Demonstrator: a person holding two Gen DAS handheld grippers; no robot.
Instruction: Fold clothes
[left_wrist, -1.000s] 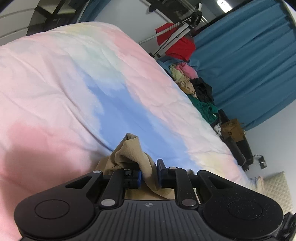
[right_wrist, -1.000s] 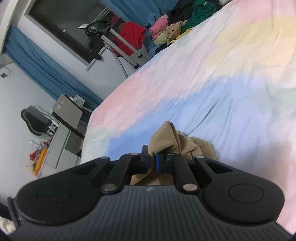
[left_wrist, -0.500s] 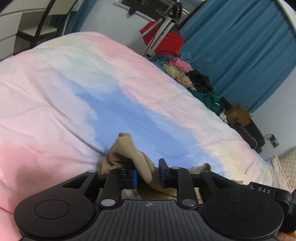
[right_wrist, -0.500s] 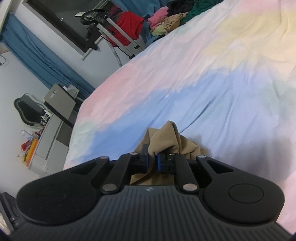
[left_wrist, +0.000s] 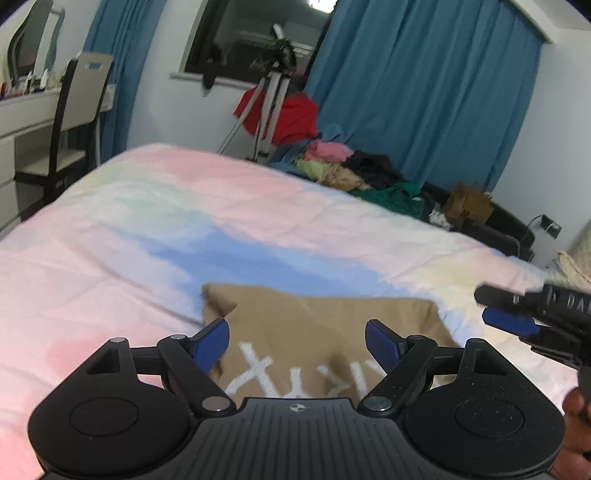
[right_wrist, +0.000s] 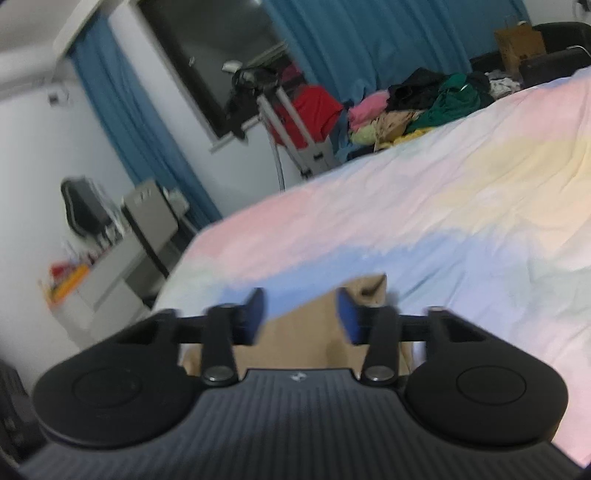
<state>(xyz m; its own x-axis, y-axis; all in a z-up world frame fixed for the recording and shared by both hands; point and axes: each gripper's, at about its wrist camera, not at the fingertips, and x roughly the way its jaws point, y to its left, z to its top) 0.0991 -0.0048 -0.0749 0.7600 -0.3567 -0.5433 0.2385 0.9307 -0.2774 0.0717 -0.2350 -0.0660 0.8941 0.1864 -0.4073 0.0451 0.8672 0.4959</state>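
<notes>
A tan garment (left_wrist: 314, 328) with white lettering lies flat on the pastel bedspread (left_wrist: 184, 229), just ahead of my left gripper (left_wrist: 297, 341), which is open and holds nothing. The right wrist view shows the same tan garment (right_wrist: 306, 332) under my right gripper (right_wrist: 301, 314), also open with its blue pads apart and empty. The right gripper (left_wrist: 517, 314) also shows at the right edge of the left wrist view, beside the garment's right corner. That view is blurred by motion.
A heap of unfolded clothes (left_wrist: 354, 173) lies along the bed's far side, by blue curtains (left_wrist: 424, 92). A stand with a red cloth (left_wrist: 280, 110) is behind the bed. A chair (left_wrist: 81, 110) and white desk stand at the left. A brown box (left_wrist: 469, 203) sits far right.
Both grippers held bunched tan fabric earlier; now both have opened and let it go. The garment lies spread flat, and both grippers have lifted and tilted up toward the room.
</notes>
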